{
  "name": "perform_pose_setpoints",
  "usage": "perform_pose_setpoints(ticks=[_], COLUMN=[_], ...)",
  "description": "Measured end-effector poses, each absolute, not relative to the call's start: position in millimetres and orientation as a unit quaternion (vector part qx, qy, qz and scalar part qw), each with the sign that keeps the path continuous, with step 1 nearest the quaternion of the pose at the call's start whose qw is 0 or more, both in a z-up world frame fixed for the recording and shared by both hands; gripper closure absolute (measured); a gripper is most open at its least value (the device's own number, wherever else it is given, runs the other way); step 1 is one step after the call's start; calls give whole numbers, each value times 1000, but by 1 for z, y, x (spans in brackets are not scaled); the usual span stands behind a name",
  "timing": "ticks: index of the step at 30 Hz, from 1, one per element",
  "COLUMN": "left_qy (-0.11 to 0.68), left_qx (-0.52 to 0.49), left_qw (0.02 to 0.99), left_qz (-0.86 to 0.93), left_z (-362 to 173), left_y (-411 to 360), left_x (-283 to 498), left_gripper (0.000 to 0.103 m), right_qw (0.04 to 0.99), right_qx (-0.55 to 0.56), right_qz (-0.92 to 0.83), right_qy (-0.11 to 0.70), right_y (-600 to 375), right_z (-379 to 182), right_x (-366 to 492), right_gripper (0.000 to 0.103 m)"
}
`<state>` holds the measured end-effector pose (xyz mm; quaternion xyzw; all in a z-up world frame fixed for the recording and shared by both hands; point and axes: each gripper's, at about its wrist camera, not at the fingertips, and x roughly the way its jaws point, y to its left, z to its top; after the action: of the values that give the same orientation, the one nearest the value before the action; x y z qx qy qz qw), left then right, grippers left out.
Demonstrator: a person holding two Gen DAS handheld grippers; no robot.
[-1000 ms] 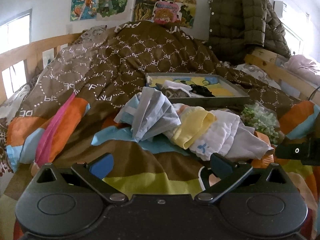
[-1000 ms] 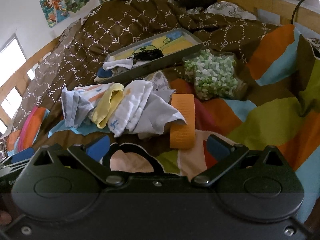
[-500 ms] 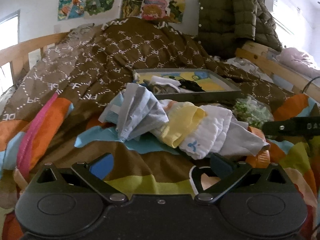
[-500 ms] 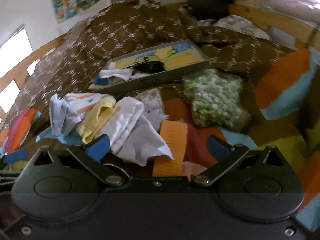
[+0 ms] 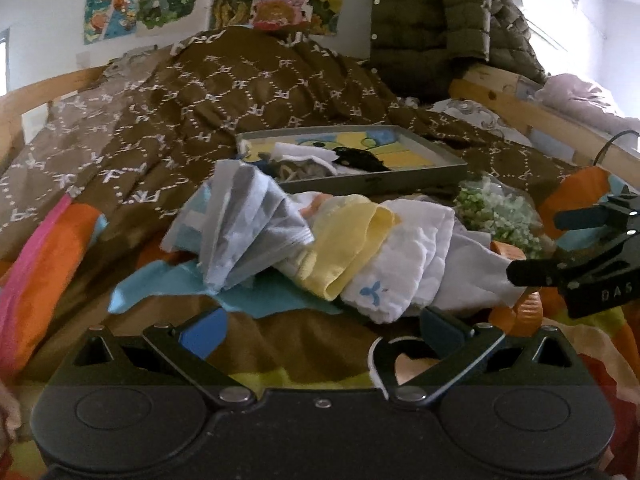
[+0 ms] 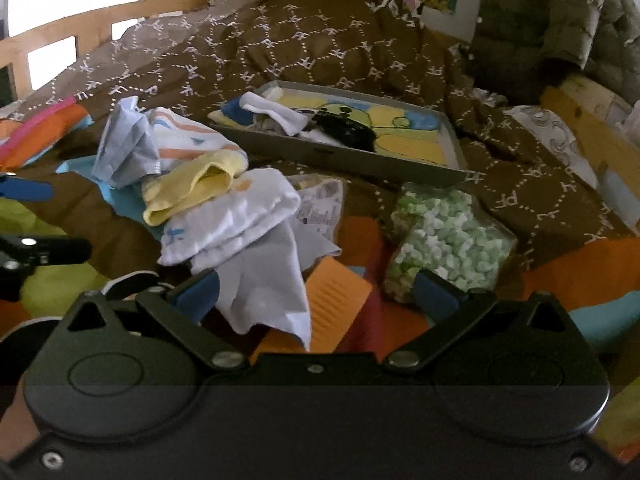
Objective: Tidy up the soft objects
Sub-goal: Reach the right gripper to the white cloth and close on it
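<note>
A pile of small cloths lies on the bed: a grey-blue cloth (image 5: pixel 244 220), a yellow cloth (image 5: pixel 344 248), a white cloth with a blue mark (image 5: pixel 400 268) and a pale grey cloth (image 6: pixel 268 280). An orange ribbed piece (image 6: pixel 336 308) lies under the grey cloth. A grey tray (image 5: pixel 440 176) behind the pile holds white and black soft items (image 6: pixel 340 126). My left gripper (image 5: pixel 322 326) is open, just short of the pile. My right gripper (image 6: pixel 316 292) is open, its fingers either side of the grey cloth's near corner and the orange piece.
A clear bag of green and white foam bits (image 6: pixel 444 240) lies right of the pile. A brown patterned quilt (image 5: pixel 240 92) is heaped behind the tray. A dark padded jacket (image 5: pixel 440 16) hangs on the wooden bed frame (image 6: pixel 592 108). The patchwork bedspread (image 5: pixel 60 248) covers the bed.
Both grippers have moved forward toward the pile. The right gripper has come close over the grey cloth and orange piece. Both stay open. The cloths have not moved.
</note>
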<state>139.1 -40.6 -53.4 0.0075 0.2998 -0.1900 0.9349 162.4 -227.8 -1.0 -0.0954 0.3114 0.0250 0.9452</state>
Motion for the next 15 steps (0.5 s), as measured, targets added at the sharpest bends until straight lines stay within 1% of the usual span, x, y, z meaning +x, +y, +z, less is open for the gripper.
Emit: perform_pose_setpoints(ticks=[4,6,10,12,14,15], left_qy=[329,328,328,333,343,348], left_qx=[-19,-36,-37,-37,-42,-47], left_qw=[917,914,905,899,893,890], left_qz=[-226,-238,-268,-280,-288,-290], left_z=[-58,-59,-65,-69,-73,-75], left_y=[-43,-44,-54,-60,-65,-67], left_x=[156,163,174,179,185,187], left_gripper=[1,1,3,6,10,12], right_qw=[943,938,935,935,935,934], right_qx=[-118,-129,-148,-145,-145,-149], right_qz=[27,37,46,53,56,55], right_qy=[311,319,320,319,318,320], right_y=[-226,-222,-212,-208,-206,-205], right_z=[-8,-15,-23,-23,-22,-23], right_x=[161,161,161,162,160,160], right_gripper=[1,1,2,12,14,18])
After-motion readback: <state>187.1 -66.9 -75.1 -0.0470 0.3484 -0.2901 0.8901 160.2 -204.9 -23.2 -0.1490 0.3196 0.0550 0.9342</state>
